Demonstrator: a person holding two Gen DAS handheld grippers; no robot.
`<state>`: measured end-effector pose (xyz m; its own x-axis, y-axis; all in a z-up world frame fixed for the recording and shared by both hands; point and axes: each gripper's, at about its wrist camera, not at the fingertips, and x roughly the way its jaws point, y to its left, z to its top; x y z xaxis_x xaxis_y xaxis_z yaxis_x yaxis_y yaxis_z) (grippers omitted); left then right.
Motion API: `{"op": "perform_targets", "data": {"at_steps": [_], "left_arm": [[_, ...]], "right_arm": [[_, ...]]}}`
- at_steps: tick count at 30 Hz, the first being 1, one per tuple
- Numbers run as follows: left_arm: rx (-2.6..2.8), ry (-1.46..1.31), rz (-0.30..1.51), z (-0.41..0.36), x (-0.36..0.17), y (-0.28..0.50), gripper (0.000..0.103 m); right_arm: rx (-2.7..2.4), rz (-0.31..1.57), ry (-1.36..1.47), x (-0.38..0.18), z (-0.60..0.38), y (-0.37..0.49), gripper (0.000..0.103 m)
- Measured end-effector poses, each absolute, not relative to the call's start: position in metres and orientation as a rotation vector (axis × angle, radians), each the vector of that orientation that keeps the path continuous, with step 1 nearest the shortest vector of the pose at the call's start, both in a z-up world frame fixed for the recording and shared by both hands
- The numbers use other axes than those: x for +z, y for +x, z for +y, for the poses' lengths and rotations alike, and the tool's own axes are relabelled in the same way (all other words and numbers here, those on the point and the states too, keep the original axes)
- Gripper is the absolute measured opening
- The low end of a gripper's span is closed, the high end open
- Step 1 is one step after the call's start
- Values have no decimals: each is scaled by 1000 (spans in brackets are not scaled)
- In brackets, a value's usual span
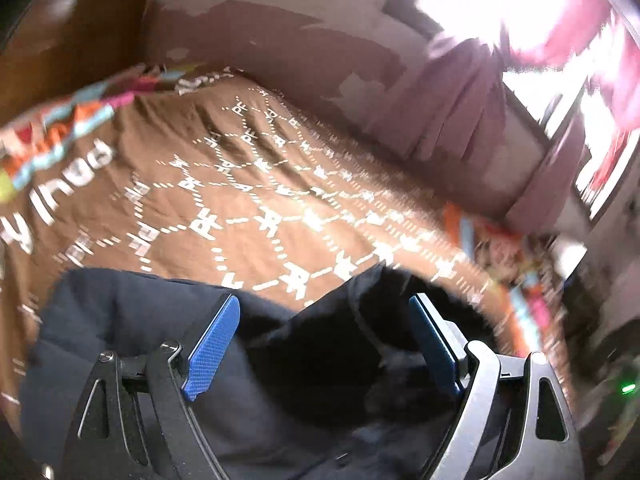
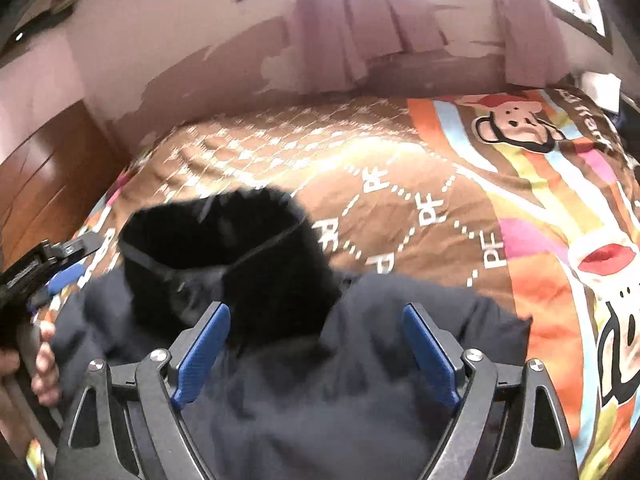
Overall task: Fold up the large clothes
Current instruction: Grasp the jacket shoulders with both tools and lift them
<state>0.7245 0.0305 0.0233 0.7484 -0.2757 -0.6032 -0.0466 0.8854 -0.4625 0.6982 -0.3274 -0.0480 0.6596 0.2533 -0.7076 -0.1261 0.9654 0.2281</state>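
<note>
Barely begun, by the look of it: dark coat [image 2: 320, 392] lying rumpled and unfolded on the bedspread [image 2: 420, 208], hood [image 2: 224, 248] up, left gripper [image 1: 324, 344] and right gripper [image 2: 316, 352] both released above it, gripping nothing.

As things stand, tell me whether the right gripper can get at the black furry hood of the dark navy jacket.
Probably yes. The right gripper hangs open over the dark navy jacket, and the black furry hood lies just ahead of its fingertips on the brown patterned bedspread, with nothing between.
</note>
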Motion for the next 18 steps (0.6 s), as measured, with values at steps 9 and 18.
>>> {"op": "perform_targets", "data": {"at_steps": [9, 18], "left_arm": [[-195, -517, 754, 45, 15, 737, 4], [-289, -405, 729, 62, 14, 677, 2]], "right_arm": [[181, 811, 165, -54, -309, 735, 39], [250, 781, 161, -69, -326, 684, 6]]}}
